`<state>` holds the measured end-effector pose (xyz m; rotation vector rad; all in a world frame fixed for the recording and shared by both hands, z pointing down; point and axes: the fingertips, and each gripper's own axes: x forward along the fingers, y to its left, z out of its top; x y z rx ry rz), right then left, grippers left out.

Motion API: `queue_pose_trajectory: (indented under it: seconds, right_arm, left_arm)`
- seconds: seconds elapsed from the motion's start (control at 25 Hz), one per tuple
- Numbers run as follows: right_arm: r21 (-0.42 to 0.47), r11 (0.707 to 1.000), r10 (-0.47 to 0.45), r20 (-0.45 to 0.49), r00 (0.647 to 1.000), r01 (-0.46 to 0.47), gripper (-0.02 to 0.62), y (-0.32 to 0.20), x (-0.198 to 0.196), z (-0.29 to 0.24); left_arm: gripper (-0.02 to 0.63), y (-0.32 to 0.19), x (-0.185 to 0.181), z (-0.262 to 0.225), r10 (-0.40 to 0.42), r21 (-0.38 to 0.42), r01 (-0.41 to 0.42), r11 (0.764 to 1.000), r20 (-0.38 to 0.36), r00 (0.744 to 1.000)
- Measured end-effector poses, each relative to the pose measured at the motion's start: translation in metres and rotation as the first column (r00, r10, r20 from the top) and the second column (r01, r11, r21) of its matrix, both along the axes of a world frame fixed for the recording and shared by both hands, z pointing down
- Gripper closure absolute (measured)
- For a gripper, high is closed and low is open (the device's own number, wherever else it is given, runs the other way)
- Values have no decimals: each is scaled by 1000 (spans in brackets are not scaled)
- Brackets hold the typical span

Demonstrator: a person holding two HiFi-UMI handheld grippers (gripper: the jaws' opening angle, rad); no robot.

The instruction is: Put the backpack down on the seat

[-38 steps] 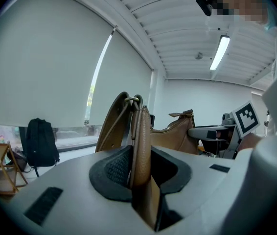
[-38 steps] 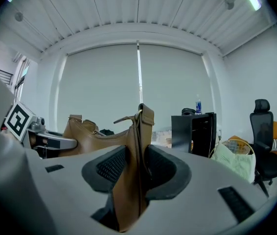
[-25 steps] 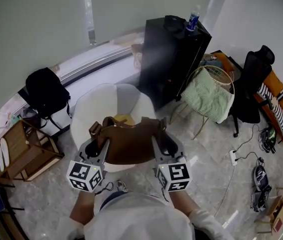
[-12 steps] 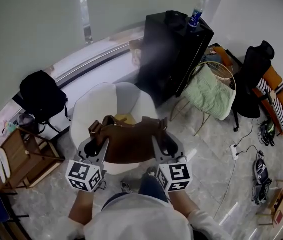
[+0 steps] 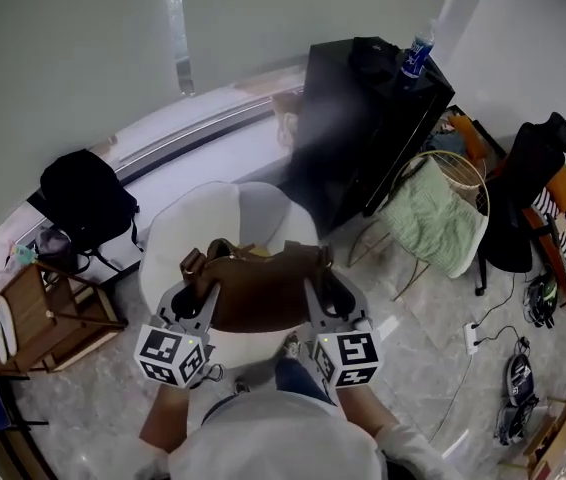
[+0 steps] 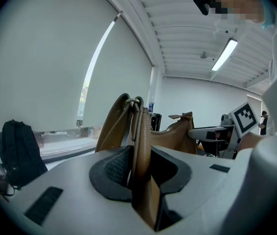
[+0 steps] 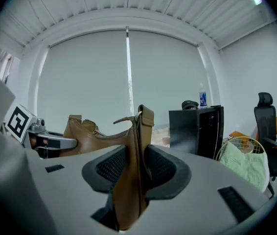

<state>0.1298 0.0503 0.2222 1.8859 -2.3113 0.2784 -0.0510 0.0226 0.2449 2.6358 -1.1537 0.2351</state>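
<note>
**Backpack hanging over the chair, not yet down**

I have the brown backpack (image 5: 258,290) slung between both grippers, above the front half of the white chair (image 5: 191,218), with its near side about level with the seat's front edge. My worry is that edge. If I let go from here, or lower without reaching further over the chair, the bag could land half on the rim and slide off the front to the floor. The soft leather would sag and tip if one side lets go before the other.

The left gripper (image 6: 139,168) has its jaws partly closed, pads pressed on the leather strap at the bag's left end. The right gripper (image 7: 136,173) stands a little wider, and is clamped on the thicker strap tab at the bag's right end. Neither touches the chair.
</note>
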Motion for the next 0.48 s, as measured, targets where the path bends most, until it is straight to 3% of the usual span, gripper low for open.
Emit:
queue_pose_trajectory:
  seconds: [0.48]
  right_arm:
    - [-31,984,-178,5,984,178,440,-108,38,12]
  left_arm:
    - [497,-75,35,9,-151,-7,151,989,-11,988]
